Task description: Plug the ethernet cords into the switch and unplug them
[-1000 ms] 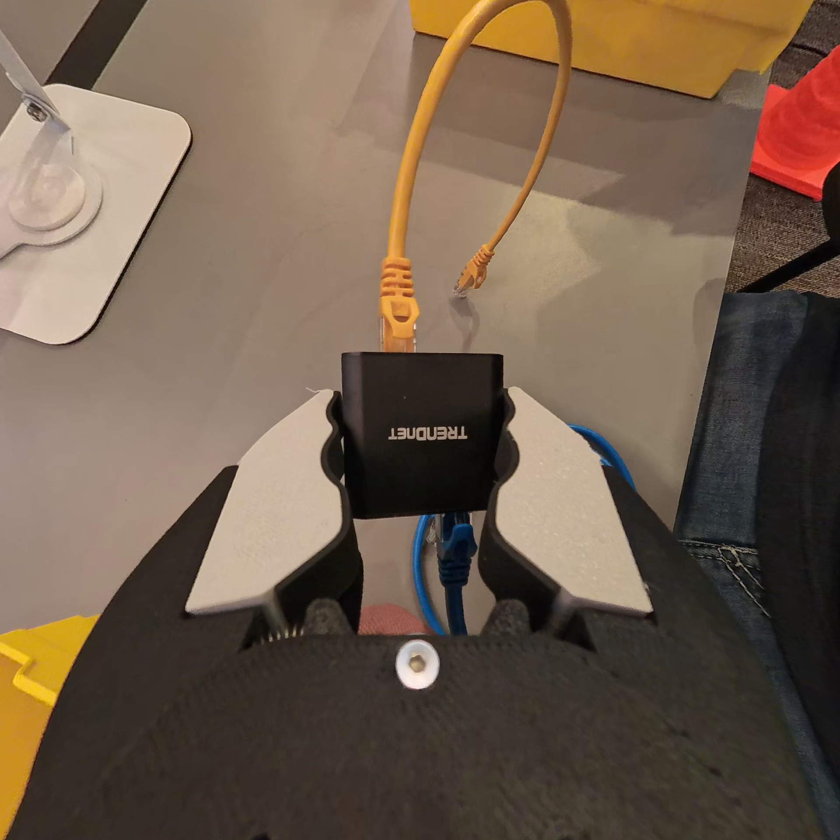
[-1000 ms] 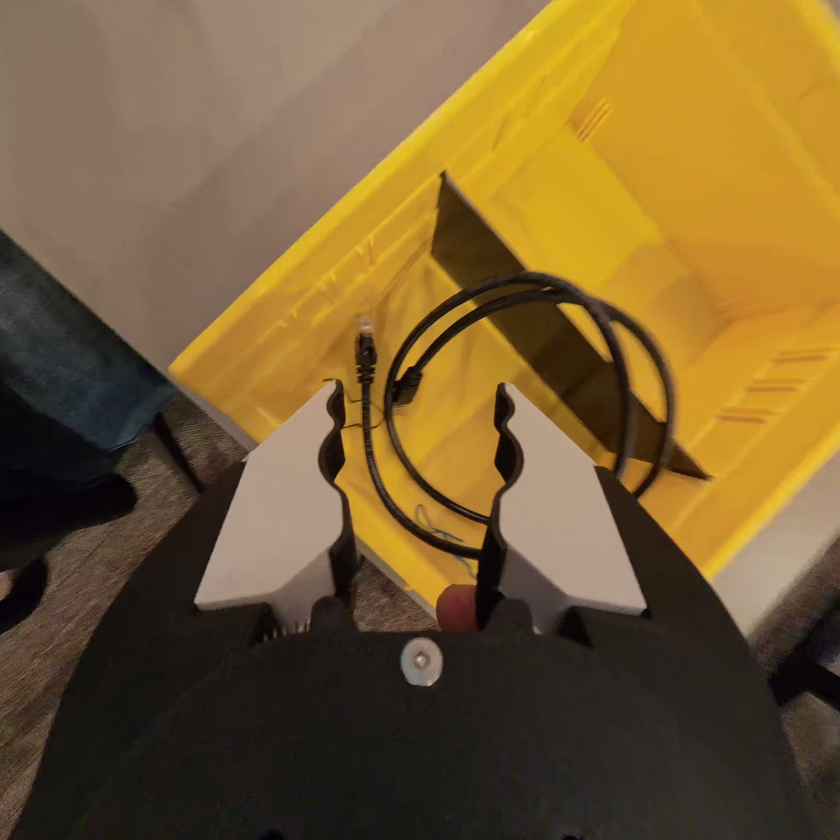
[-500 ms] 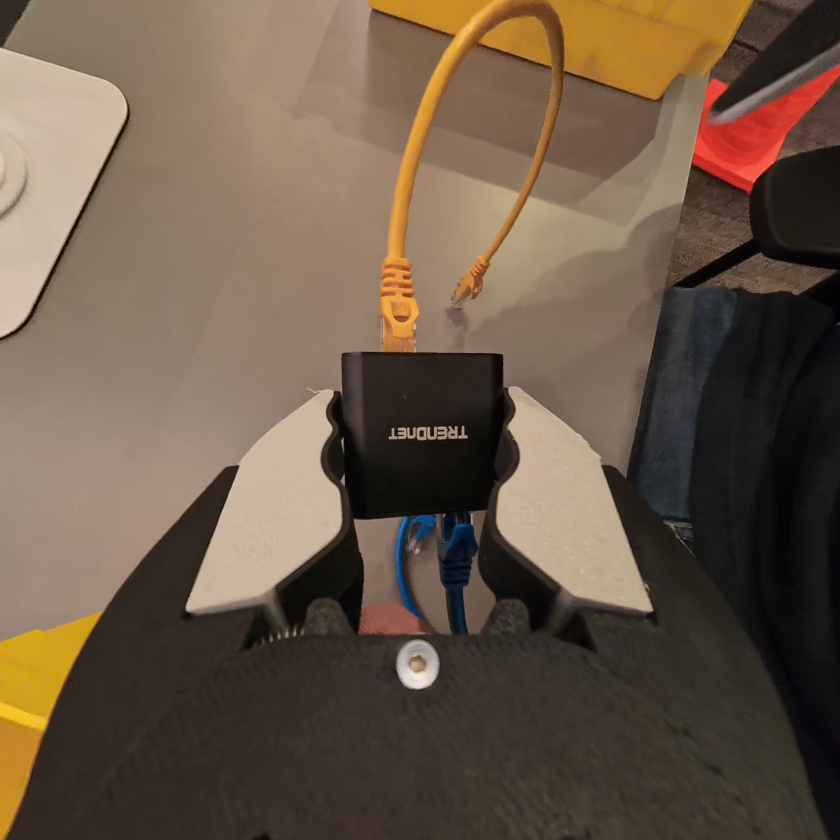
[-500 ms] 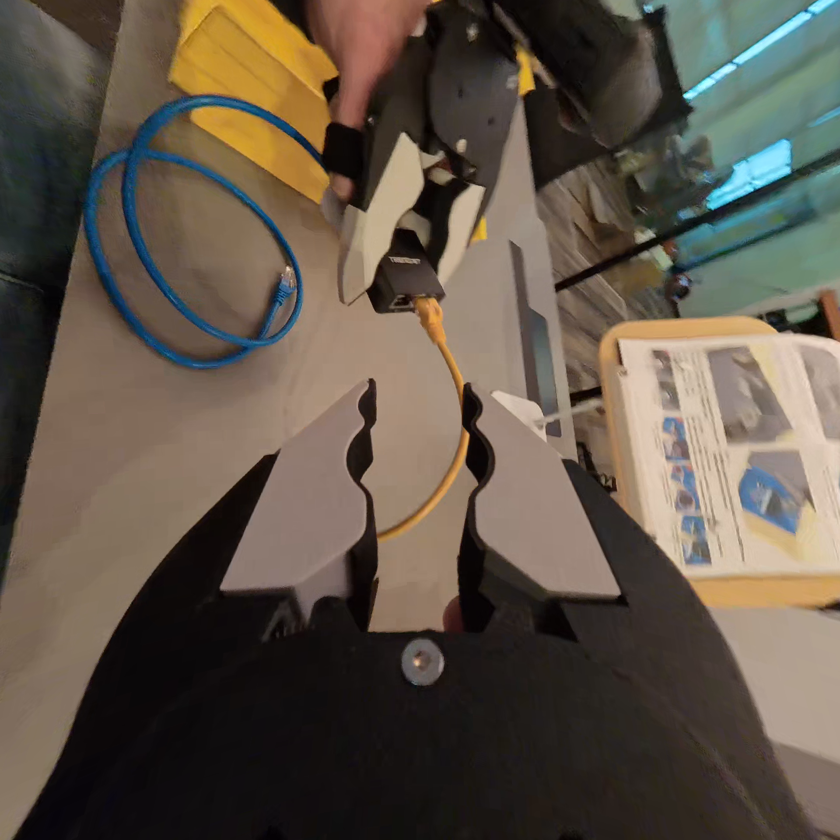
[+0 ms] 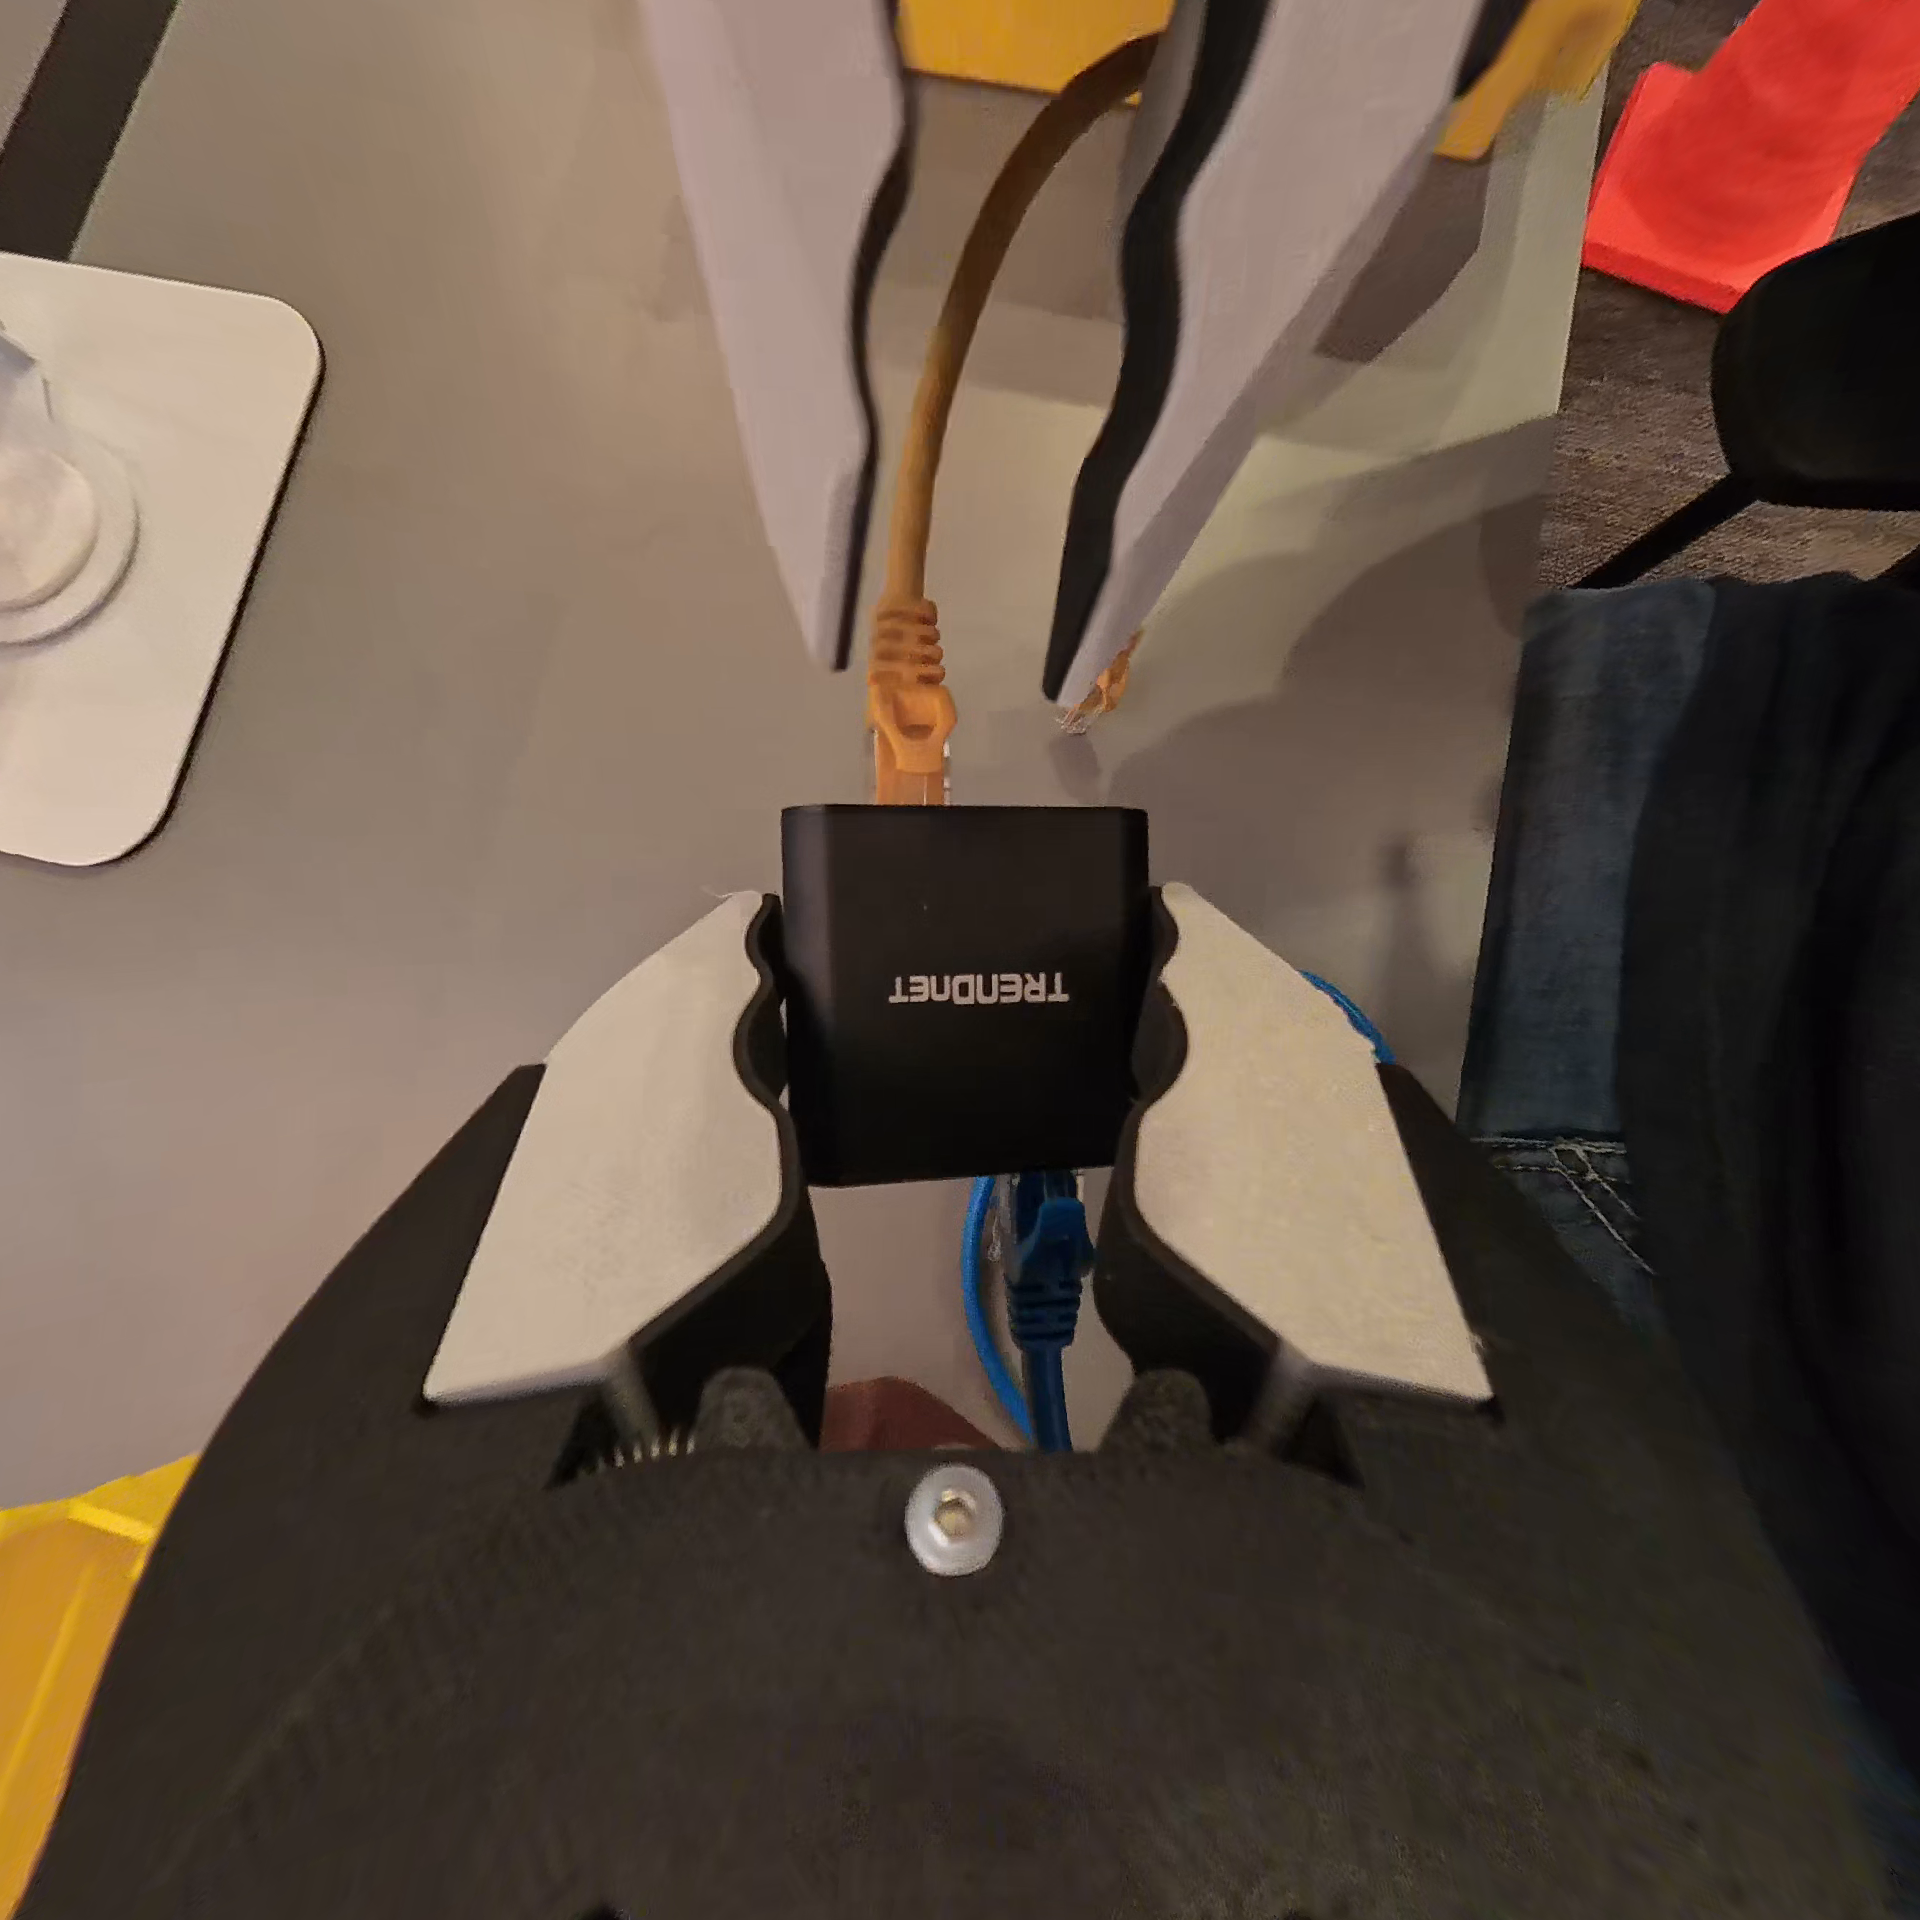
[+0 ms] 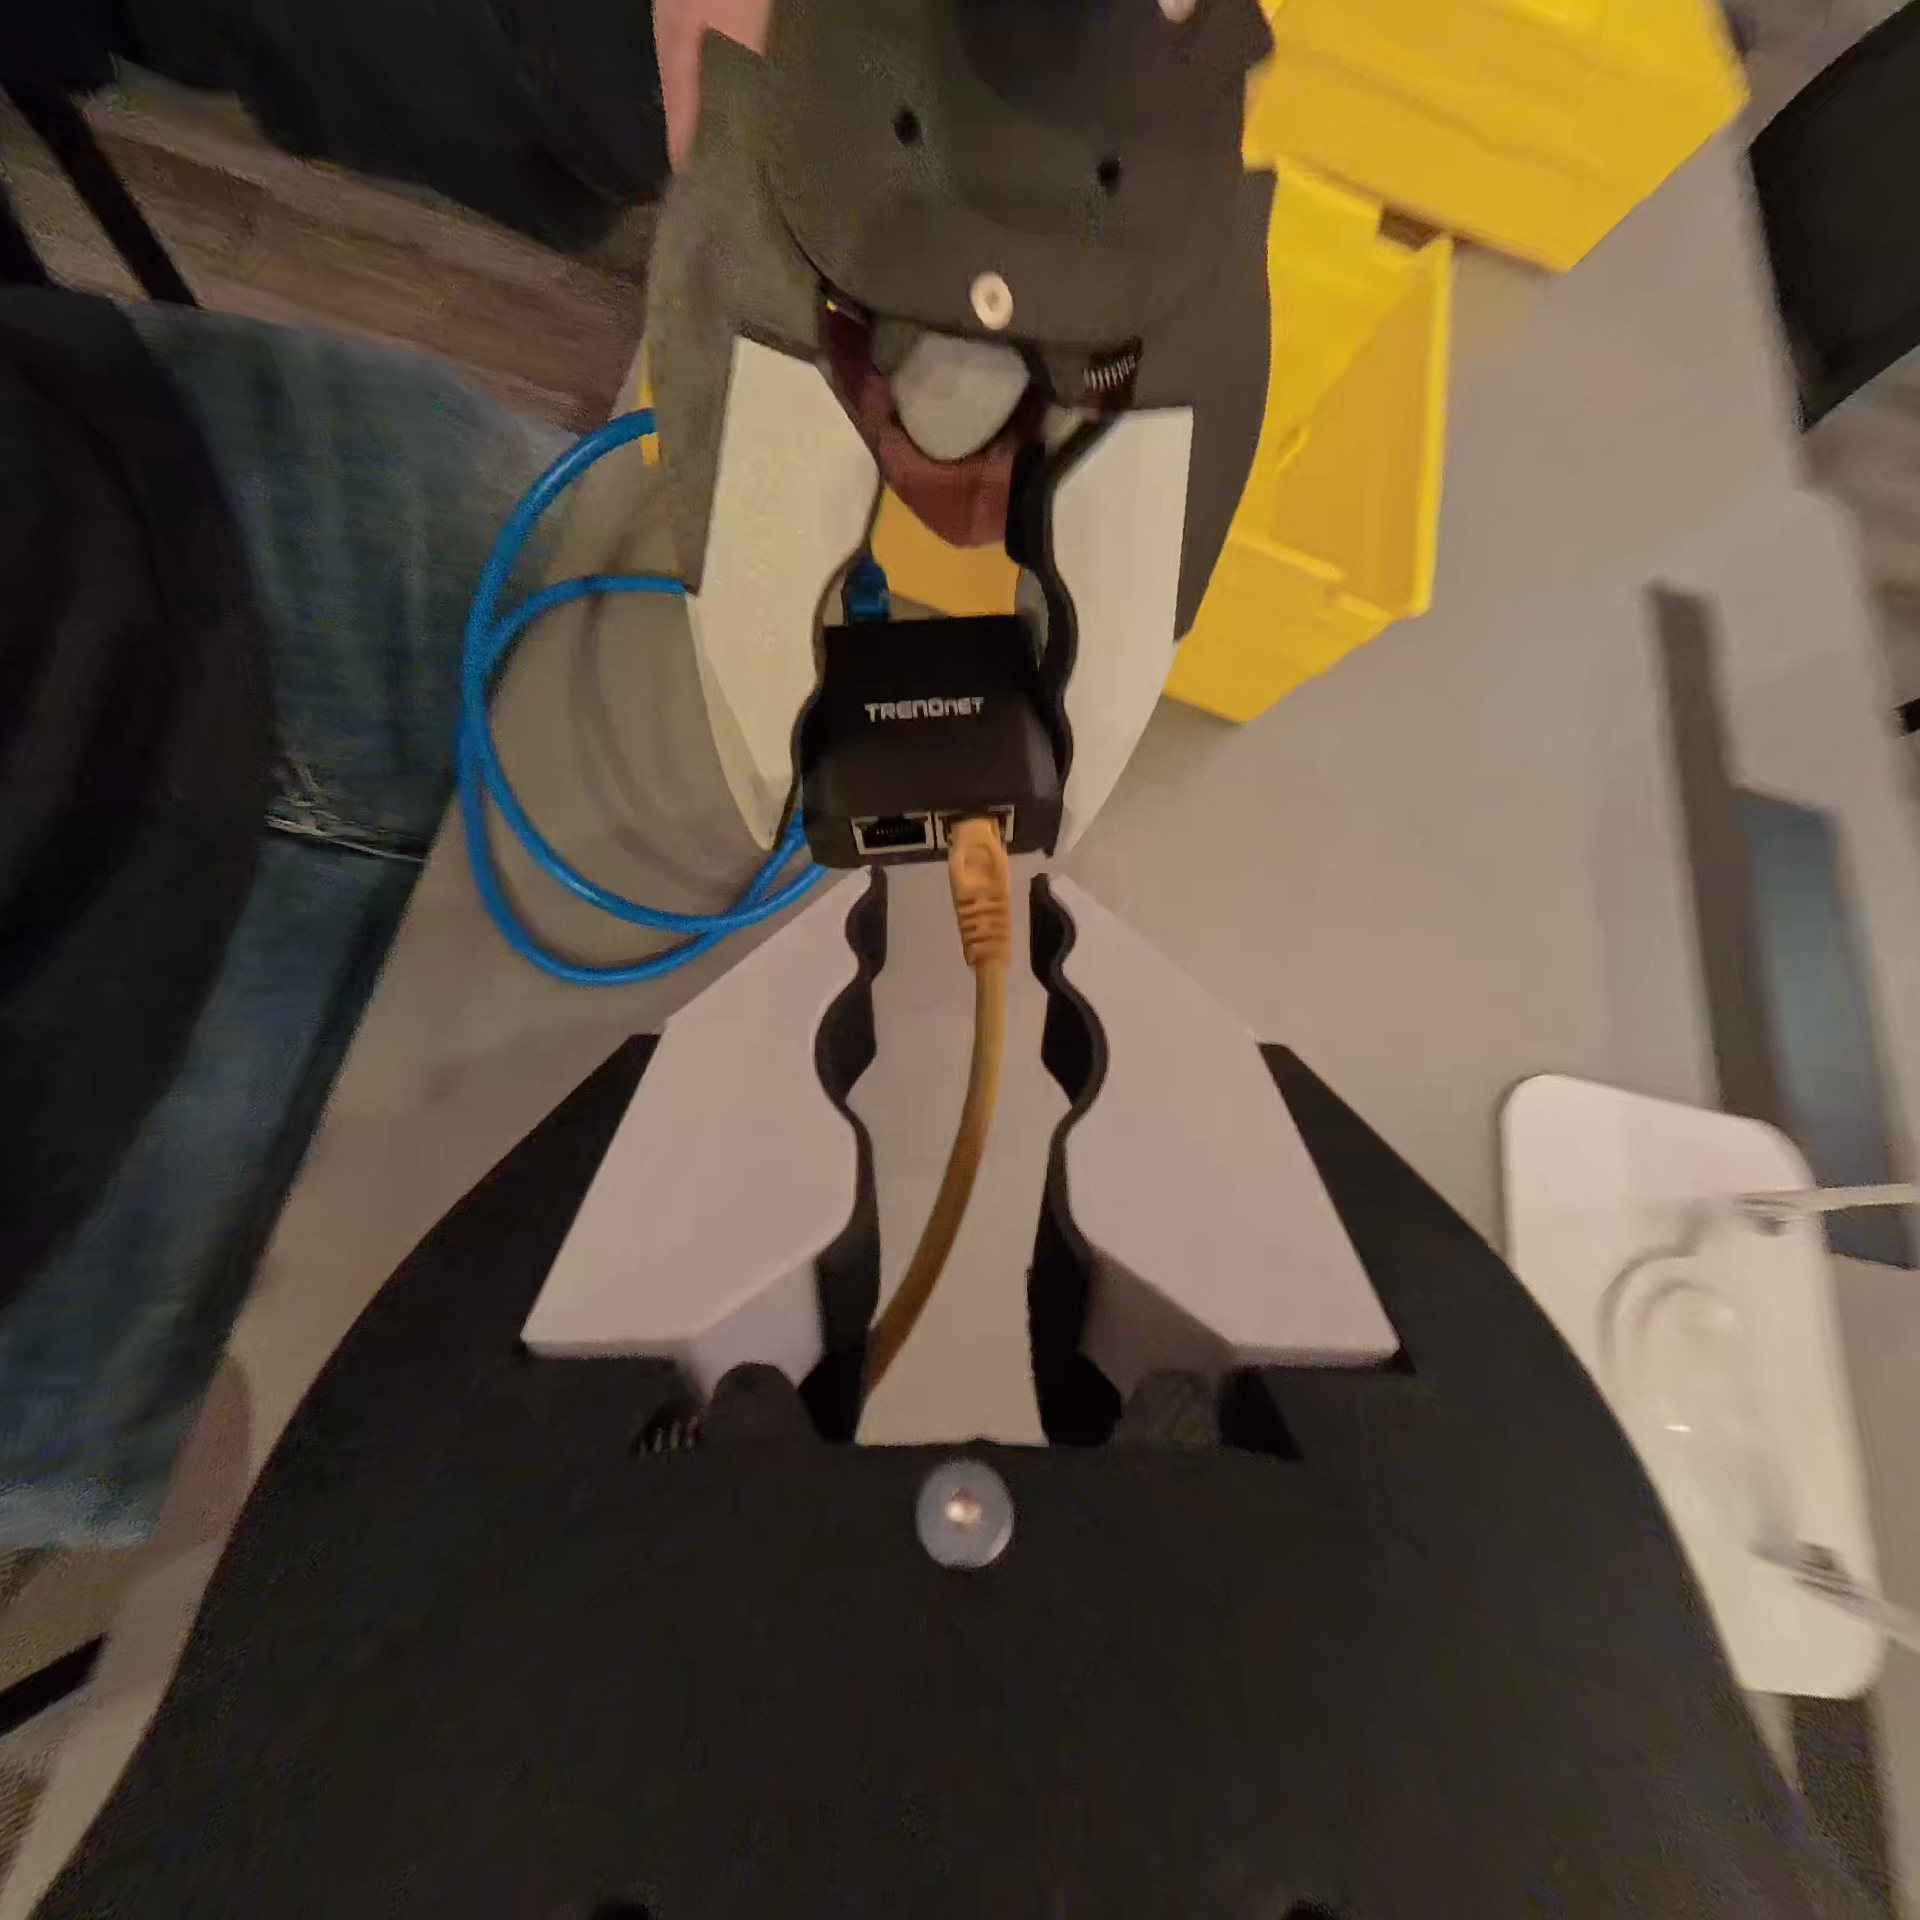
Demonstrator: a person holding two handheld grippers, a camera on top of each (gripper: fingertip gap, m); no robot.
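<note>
My left gripper [image 5: 961, 899] is shut on the black switch [image 5: 964, 997], held just above the grey table [image 5: 468, 520]. An orange cord [image 5: 912, 717] is plugged into the switch's far face; its free end [image 5: 1096, 696] hangs beside it. A blue cord [image 5: 1044, 1268] goes into the near face. My right gripper [image 6: 956, 883] is open, with its fingers on either side of the orange cord [image 6: 982, 1091] and tips just short of the switch [image 6: 930, 727]. It also shows in the left wrist view [image 5: 945, 670]. The port [image 6: 890, 833] next to the orange plug is empty.
Yellow bins [image 6: 1351, 468] stand on the table behind the left gripper. A white stand base [image 5: 135, 582] lies to the left. A red cone [image 5: 1766, 156] is on the floor at the right. A person's jeans leg [image 5: 1558, 935] is at the table's edge. The blue cord loops [image 6: 488, 779] on the table.
My right gripper has swung away from a yellow bin with a black cable, turned toward the switch and moved in around the orange cord near its plug. My left gripper still holds the switch.
</note>
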